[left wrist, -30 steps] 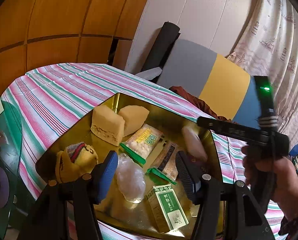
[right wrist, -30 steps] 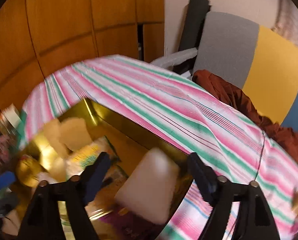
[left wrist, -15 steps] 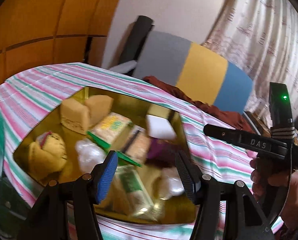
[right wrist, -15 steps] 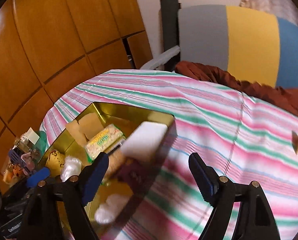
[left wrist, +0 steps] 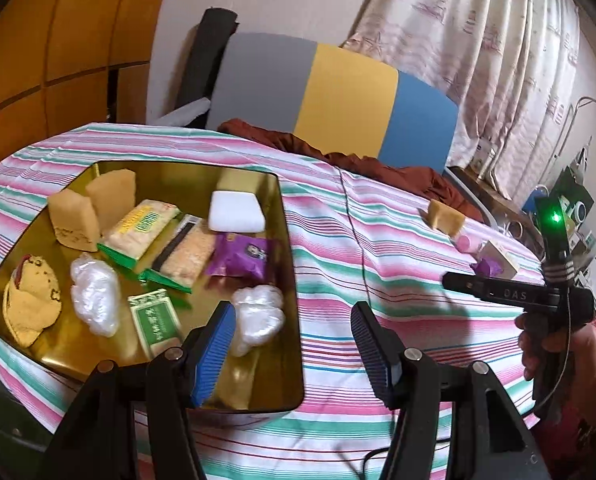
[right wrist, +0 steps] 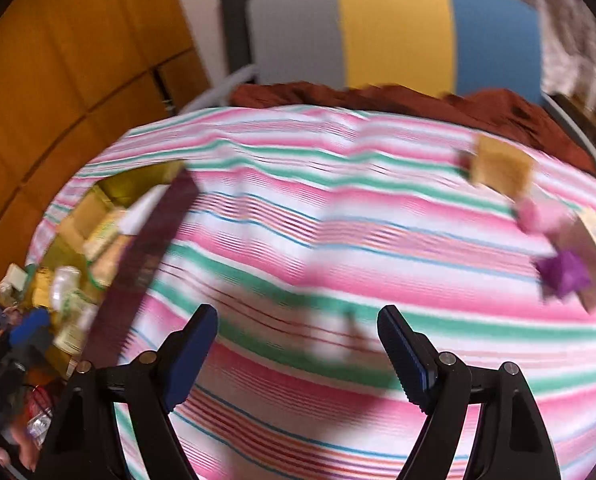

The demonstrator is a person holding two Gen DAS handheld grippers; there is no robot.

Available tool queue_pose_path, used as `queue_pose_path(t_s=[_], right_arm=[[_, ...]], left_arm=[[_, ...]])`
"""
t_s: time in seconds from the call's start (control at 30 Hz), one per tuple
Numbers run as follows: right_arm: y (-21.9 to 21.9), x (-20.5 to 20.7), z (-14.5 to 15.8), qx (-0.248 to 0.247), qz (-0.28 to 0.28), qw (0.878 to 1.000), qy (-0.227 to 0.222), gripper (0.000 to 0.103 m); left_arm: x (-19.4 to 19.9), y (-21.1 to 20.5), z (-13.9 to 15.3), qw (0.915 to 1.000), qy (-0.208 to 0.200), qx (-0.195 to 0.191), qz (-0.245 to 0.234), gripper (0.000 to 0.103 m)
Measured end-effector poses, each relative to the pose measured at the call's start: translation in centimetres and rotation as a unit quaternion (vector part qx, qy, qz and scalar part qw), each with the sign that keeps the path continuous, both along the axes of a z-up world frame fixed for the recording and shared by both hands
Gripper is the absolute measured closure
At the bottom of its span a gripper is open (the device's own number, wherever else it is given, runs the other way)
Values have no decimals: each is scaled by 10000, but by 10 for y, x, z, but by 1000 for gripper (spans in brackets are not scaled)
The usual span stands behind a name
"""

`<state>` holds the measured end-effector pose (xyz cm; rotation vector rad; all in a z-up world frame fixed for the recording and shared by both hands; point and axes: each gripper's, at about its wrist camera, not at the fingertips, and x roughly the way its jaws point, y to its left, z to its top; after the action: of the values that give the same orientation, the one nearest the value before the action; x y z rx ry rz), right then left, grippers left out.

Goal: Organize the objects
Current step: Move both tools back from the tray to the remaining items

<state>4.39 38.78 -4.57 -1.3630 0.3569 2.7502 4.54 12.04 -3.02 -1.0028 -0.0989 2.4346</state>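
Observation:
A gold tray on the striped tablecloth holds several items: a white block, a purple packet, yellow sponges, snack packets, a green box and clear bags. My left gripper is open and empty over the tray's right rim. My right gripper is open and empty above bare cloth; it also shows in the left wrist view at the right edge. On the cloth to the right lie a yellow sponge, a pink item and a purple item beside a small box. The right wrist view is blurred.
A grey, yellow and blue headboard and a brown cloth lie behind the table. Wooden panels stand at the left, curtains at the right. A cable runs across the cloth. Clutter sits past the table's left edge.
The right gripper let go of the white block into the tray and swung right, away from it. The left gripper also shifted right, toward the tray's right rim.

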Motion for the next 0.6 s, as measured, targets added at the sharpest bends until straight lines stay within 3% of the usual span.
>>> queue_pose_path(t_s=[0.17,0.3,0.4,0.5,0.6], right_arm=[[52,27,-9,278,-472,9984,-162,20],[98,32,-9,1047,-825,9910,-73,20],[138,22,-9,1289,-1128,9852,-11,20],[177,12,-14,1028,-1520,9830,-57,20],[196,6,-25,618,-1571,9855,-178,20]], left_arm=[[4,14,0,9999,-58,-93,-126,42],[6,25,3,9996,-53,-196,-188,42],[7,29,4,9994,-33,-271,-201,42],[8,32,6,9992,12,-363,-190,42],[7,37,5,9990,-23,-404,-214,42]])
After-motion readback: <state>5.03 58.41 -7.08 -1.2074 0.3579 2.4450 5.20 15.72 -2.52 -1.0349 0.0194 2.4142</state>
